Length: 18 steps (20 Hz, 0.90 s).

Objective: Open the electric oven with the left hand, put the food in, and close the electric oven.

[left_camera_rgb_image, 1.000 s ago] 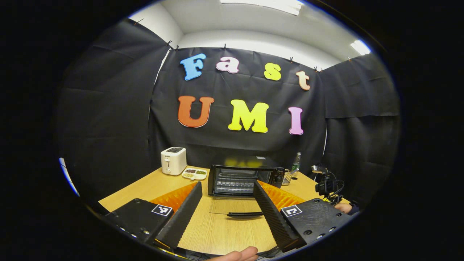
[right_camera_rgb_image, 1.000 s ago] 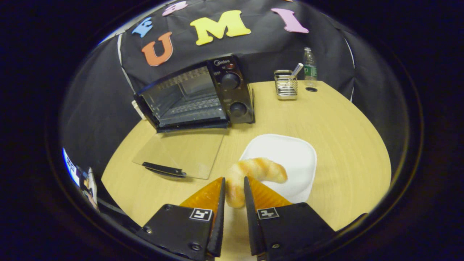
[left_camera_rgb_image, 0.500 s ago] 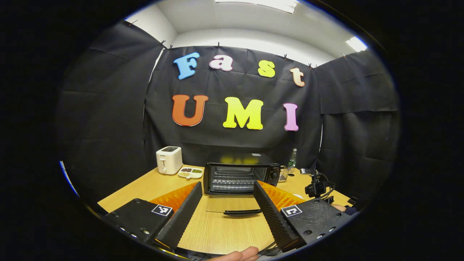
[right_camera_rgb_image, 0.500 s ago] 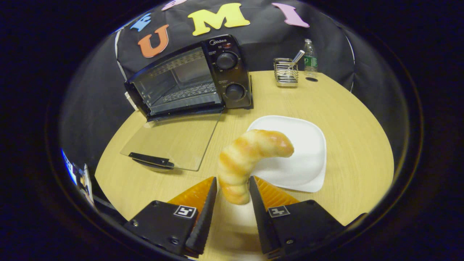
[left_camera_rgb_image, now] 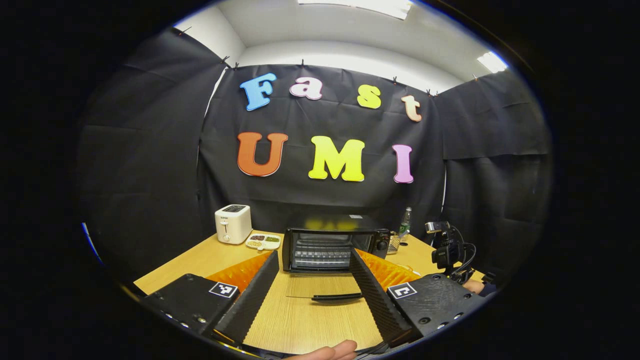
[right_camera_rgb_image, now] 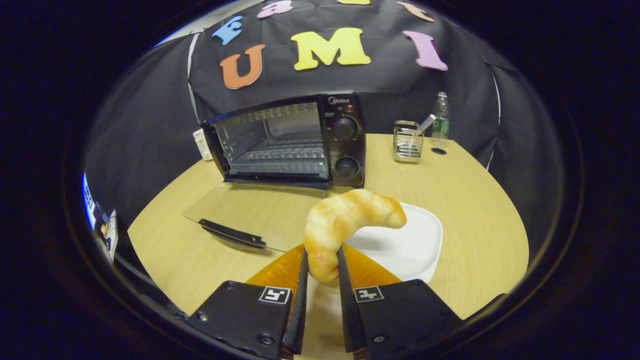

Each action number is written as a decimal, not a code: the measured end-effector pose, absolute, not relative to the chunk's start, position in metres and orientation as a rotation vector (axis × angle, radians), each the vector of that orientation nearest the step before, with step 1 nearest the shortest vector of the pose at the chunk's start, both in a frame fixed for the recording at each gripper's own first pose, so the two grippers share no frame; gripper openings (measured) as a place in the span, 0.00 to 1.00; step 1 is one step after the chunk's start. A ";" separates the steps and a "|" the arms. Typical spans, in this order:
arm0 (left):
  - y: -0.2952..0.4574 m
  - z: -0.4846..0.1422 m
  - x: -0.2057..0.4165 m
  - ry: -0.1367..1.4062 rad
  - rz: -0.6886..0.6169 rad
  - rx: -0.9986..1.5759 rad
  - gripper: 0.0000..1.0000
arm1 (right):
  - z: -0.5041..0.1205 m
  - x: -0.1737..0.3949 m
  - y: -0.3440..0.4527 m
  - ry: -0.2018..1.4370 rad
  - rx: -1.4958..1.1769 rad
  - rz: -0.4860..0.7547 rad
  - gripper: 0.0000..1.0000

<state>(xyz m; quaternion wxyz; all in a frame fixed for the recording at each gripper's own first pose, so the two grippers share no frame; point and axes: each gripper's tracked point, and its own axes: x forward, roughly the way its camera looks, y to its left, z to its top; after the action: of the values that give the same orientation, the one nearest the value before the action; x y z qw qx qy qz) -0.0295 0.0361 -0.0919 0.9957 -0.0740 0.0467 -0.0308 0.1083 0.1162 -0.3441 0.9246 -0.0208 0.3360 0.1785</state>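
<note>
**Q:** Golden-brown and curved, what are we holding, and where?

**A:** We see a croissant (right_camera_rgb_image: 345, 220) pinched at its lower end between both fingers of the right gripper (right_camera_rgb_image: 320, 270). It is clear of the white plate (right_camera_rgb_image: 420, 240), which sits just behind it on the wooden tabletop (right_camera_rgb_image: 475, 200).

**Q:** What changed in the last second?

**A:** A second ago the croissant lay low over the plate. Now it is raised, and the electric oven (right_camera_rgb_image: 290, 140) has come nearer the middle of the right gripper view. We judge the pick-up done and the carry toward the oven under way.

**Q:** Is the oven ready?

**A:** Yes. Its glass door (right_camera_rgb_image: 245, 215) lies folded flat on the tabletop, handle toward us, and the wire rack inside is bare.

**Q:** And the left gripper?

**A:** The left gripper (left_camera_rgb_image: 312, 285) hovers with its fingers spread wide, holding nothing, well back from the door (left_camera_rgb_image: 325, 290) and facing the oven (left_camera_rgb_image: 335, 242). We expect it to shut the door afterward.
</note>
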 end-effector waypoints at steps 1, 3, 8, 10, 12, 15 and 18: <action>0.041 -0.090 -0.025 0.088 -0.057 -0.154 0.93 | -0.342 0.113 0.128 0.689 -0.038 0.387 0.31; 0.052 -0.085 -0.015 0.078 -0.048 -0.159 0.94 | -0.339 0.124 0.156 0.693 -0.017 0.422 0.31; 0.086 -0.074 0.000 0.059 -0.006 -0.152 0.93 | -0.333 0.171 0.225 0.665 -0.018 0.490 0.31; 0.099 -0.073 0.005 0.043 0.031 -0.153 0.93 | -0.332 0.193 0.250 0.673 -0.005 0.510 0.31; 0.112 -0.077 0.010 0.043 0.065 -0.153 0.93 | -0.329 0.216 0.274 0.668 0.008 0.519 0.31; 0.114 -0.090 0.014 0.064 0.071 -0.150 0.93 | -0.328 0.252 0.292 0.654 0.000 0.488 0.31; 0.120 -0.101 0.015 0.086 0.079 -0.136 0.93 | -0.333 0.289 0.308 0.647 0.003 0.449 0.32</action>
<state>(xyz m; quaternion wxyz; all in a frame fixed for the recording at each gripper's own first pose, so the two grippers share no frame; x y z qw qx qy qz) 0.0149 0.1198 -0.1008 0.9960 -0.0680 0.0431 0.0393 0.2889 0.3076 -0.3325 0.9235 0.0014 0.3152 0.2185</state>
